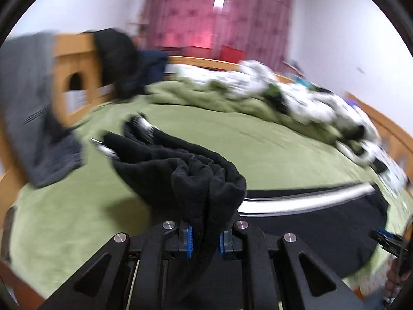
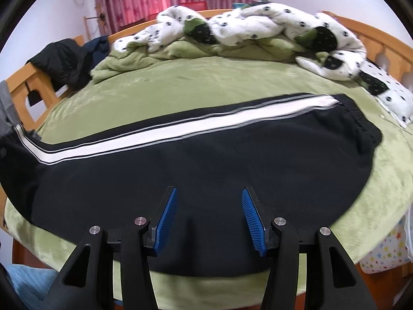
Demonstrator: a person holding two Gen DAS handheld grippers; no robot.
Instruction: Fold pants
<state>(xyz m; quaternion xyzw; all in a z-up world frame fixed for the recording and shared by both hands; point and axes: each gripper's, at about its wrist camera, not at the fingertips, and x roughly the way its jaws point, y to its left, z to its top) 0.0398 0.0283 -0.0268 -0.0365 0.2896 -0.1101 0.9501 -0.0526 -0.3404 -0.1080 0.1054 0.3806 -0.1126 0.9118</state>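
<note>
Black pants (image 2: 206, 155) with a white side stripe (image 2: 180, 126) lie flat across the green bed, waistband to the right. My right gripper (image 2: 209, 217) is open, its blue pads just above the pants' near edge. In the left wrist view my left gripper (image 1: 205, 240) is shut on a bunched fold of the black pants (image 1: 196, 178), lifted above the bed; the leg end with striped cuffs (image 1: 144, 126) trails away from it. The rest of the pants with the stripe (image 1: 309, 201) lies to the right.
A green sheet (image 2: 206, 82) covers the bed. A crumpled white spotted duvet (image 2: 258, 25) lies at the far side. Dark clothes (image 2: 64, 59) hang on the wooden bed frame (image 2: 20, 85) at left. A grey garment (image 1: 28, 103) hangs at left. Pink curtains (image 1: 219, 13) are behind.
</note>
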